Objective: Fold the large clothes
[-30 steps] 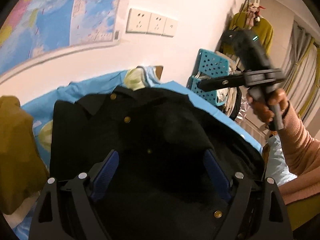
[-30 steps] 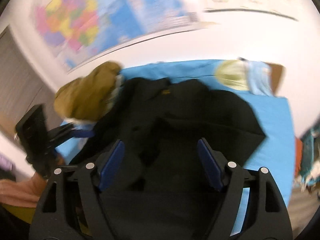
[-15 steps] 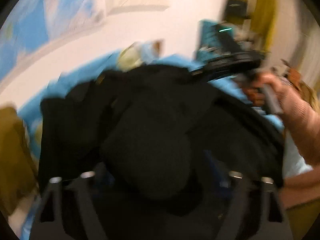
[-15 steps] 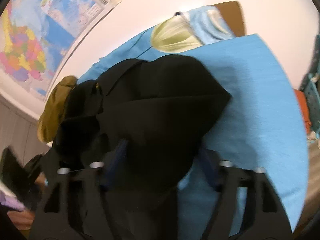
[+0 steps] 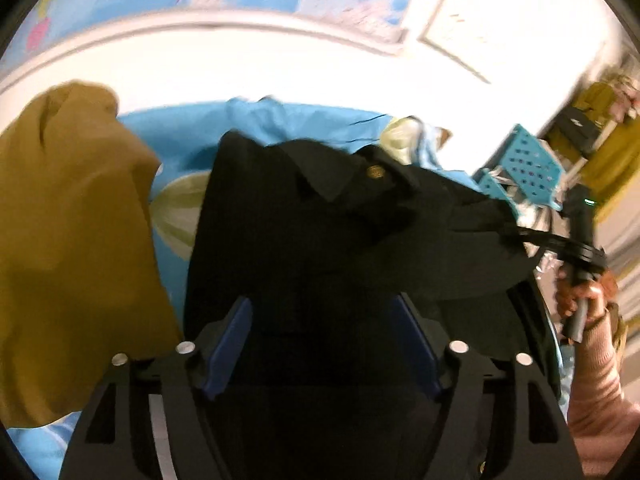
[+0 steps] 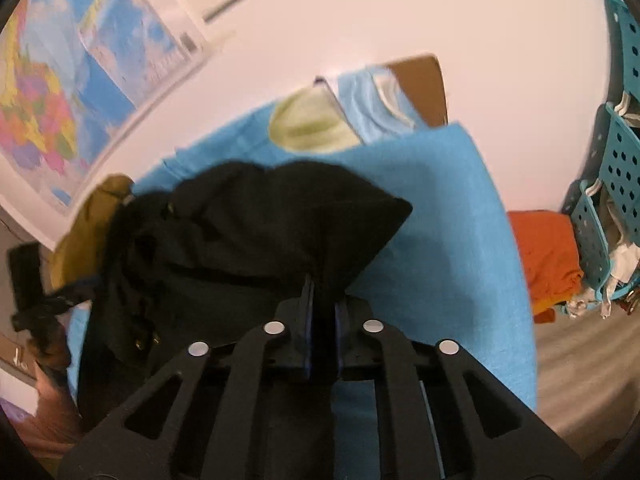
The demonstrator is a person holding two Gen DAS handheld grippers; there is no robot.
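Observation:
A black jacket with brass buttons (image 5: 320, 216) lies bunched on a blue-covered table (image 6: 448, 216). My left gripper (image 5: 324, 324) is open, its blue pads spread over the jacket's near part. My right gripper (image 6: 322, 292) is shut on a fold of the black jacket (image 6: 256, 232) and holds it gathered up. In the left wrist view the right gripper (image 5: 520, 236) grips the jacket's right edge. In the right wrist view the left gripper (image 6: 36, 296) shows dimly at the far left.
A mustard garment (image 5: 68, 240) is heaped at the left of the table. A folded light-blue cloth (image 6: 372, 104) lies at the back by the wall. Teal perforated baskets (image 6: 616, 184) and an orange cloth (image 6: 544, 252) are to the right. Maps hang on the wall.
My right gripper has closed on a fold of the jacket and pulled it up. The jacket has gone from lying flat to bunched. My left gripper swung left and stays open.

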